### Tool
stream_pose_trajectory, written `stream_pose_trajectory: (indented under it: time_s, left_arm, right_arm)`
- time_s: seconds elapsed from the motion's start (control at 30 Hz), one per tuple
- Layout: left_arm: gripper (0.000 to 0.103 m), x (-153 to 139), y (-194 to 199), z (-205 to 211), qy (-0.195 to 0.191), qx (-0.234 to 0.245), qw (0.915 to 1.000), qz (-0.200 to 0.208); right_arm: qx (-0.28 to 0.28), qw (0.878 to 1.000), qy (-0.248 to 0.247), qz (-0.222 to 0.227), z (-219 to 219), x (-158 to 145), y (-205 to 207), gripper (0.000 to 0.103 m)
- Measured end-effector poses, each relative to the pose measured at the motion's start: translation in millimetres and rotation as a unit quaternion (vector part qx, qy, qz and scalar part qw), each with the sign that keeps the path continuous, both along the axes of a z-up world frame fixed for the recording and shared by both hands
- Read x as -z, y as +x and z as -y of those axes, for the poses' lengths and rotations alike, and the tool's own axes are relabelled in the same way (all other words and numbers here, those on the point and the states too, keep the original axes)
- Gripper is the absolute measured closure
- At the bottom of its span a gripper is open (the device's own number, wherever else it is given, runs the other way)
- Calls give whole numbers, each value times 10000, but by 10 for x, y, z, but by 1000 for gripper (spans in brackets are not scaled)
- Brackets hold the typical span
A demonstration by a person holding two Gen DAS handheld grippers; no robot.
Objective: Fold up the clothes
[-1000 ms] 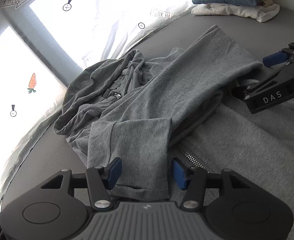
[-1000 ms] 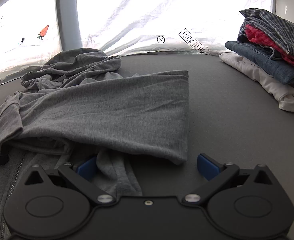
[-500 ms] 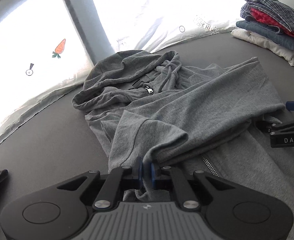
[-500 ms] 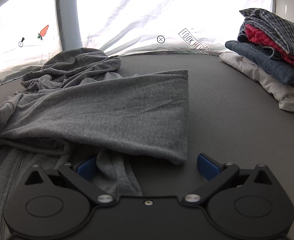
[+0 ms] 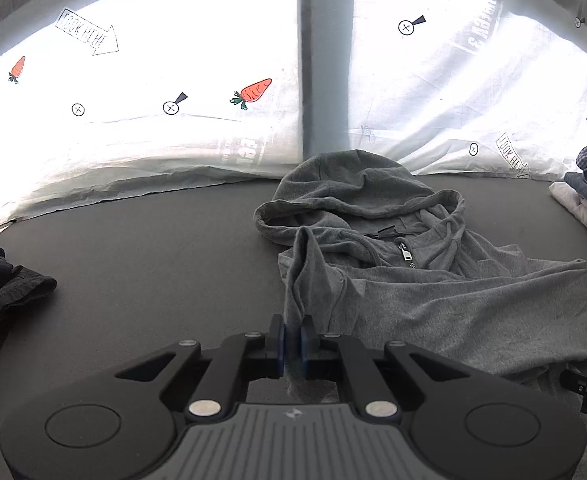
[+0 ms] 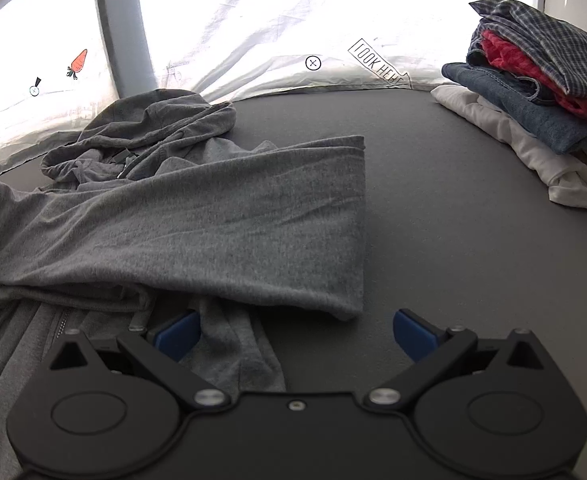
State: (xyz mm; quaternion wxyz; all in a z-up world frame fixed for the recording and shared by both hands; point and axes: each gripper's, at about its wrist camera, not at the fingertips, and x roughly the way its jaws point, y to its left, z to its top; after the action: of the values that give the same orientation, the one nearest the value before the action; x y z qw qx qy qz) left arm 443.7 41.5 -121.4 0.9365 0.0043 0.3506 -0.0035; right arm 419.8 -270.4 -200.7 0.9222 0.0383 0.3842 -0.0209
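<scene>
On the dark grey table, we see a grey zip-up hoodie lying crumpled, its hood pointing toward the white curtain printed with carrots and arrows. Our left gripper has its blue pads pressed together on a pinch of the hoodie's fabric, which rises in a ridge from the pads toward the collar. The metal zipper pull sits just below the hood opening (the drawstrings trail beside it).

From the right wrist view, our right gripper stands wide apart, with nothing between its blue pads except a loose strip of the hoodie that passes beside the left pad. A broad flat sleeve lies folded across the garment just ahead of that gripper, its cuff edge facing right onto bare table.

At the far right of the table rests a stack of folded clothes: a plaid shirt on top, then red, denim blue and white layers. A dark garment lies bunched at the table's left edge in the left wrist view.
</scene>
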Motion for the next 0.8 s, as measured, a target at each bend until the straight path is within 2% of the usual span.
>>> stream_pose_trajectory:
  time_s: [0.27,0.5,0.6,0.8]
  left_arm:
    - [95,-149,-3,-431,-622,-641,9957,232]
    - [98,-523,-47,-460,-974,-558,9911,717]
    - [98,-679,-61,-447,-1005,-522,9892,935]
    - [98,-963,-113,-564,-1172,-679,9821,1305]
  right_arm:
    - [-49,9998,-198,-38,-76,-39,-43,0]
    - [-221,9985,-488,-65,-181,-49,-2,0]
    - [-289,9976,-635,-48,-222,-61,5,0]
    - [-280,9951,-952,44,-254,-100,26,0]
